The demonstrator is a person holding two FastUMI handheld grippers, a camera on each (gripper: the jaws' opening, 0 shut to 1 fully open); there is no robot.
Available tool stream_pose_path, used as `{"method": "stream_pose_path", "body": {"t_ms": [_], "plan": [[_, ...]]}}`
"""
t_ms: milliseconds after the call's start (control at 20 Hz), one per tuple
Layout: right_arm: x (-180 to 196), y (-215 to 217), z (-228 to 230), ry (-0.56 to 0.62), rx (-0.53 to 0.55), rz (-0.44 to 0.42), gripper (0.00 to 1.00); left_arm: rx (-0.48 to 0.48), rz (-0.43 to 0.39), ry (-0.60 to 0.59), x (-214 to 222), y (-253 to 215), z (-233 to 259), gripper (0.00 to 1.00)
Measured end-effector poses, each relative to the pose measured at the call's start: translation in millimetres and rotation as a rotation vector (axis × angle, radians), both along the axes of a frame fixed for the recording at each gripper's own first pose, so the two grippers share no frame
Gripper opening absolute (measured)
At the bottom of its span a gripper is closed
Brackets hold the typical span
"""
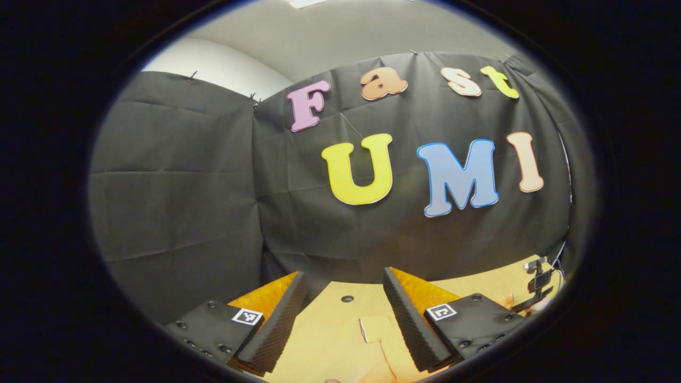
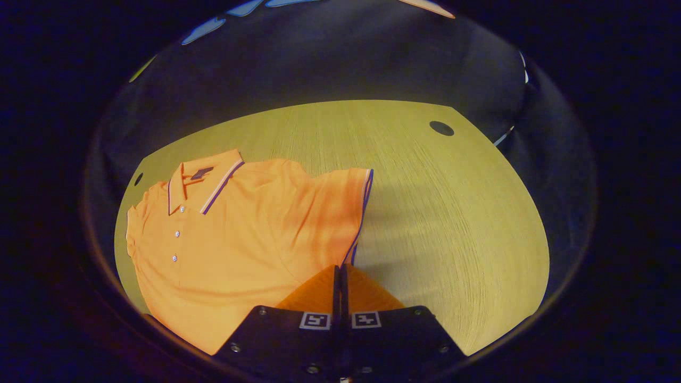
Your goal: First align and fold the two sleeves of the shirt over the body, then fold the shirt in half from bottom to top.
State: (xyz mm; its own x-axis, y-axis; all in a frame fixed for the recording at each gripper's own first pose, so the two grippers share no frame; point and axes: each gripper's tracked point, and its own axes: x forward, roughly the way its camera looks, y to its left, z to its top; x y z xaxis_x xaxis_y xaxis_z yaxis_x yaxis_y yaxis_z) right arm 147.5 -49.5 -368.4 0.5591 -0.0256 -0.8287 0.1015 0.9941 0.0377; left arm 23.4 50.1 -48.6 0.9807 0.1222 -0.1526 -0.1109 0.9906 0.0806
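In the left gripper view, the left gripper (image 1: pixel 345 311) is held up with its fingers spread wide and nothing between them, above the far edge of the wooden table (image 1: pixel 330 330). In the right gripper view, the right gripper (image 2: pixel 340 276) has its fingers pressed together at the hem of the sleeve (image 2: pixel 340 213) of the orange polo shirt (image 2: pixel 234 239). The shirt lies flat on the left part of the table, collar (image 2: pixel 205 178) toward the far side; whether the fingers pinch the sleeve cloth I cannot tell.

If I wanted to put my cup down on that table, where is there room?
Right gripper view: the wooden table lies bare from the orange polo shirt's trimmed sleeve across to its far edge and the round hole. The shirt crowds the other side.
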Motion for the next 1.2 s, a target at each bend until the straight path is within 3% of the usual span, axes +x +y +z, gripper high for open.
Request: {"method": "stream_pose_path", "body": {"t_ms": [150, 200, 350, 400, 450, 600, 850, 1200], "plan": [[12.1, 10.3, 19.5, -0.050, -0.013, 0.016, 0.00, 0.005, 0.008, -0.011, 0.8, 4.2, 3.0, 0.96], [17.1, 17.5, 28.3, -0.069, -0.016, 0.034, 0.00, 0.000, 0.012, -0.013, -0.7, 7.8, 1.8, 1.00], [29.3, 51.1, 51.1, -0.127, -0.030, 0.117, 0.00, -0.010, 0.024, -0.007, -0.5, 14.9, -2.0, 0.96], [32.4, 65.6, 57.8, -0.143, -0.038, 0.156, 0.00, -0.011, 0.029, -0.005, -0.4, 17.3, -3.2, 1.00], [35.0, 81.4, 61.8, -0.158, -0.050, 0.200, 0.00, -0.011, 0.034, -0.004, 0.3, 20.4, -4.3, 0.96], [37.1, 132.0, 71.3, -0.193, -0.104, 0.360, 0.00, -0.006, 0.052, -0.005, -1.1, 31.2, -5.0, 1.00], [19.7, 202.8, 53.5, -0.171, -0.154, 0.576, 0.00, -0.004, 0.083, 0.008, -8.8, 48.4, -11.4, 1.00], [3.7, 223.9, 35.4, -0.112, -0.120, 0.630, 0.04, 0.005, 0.102, 0.033, -12.4, 64.6, -24.5, 1.00]]}}
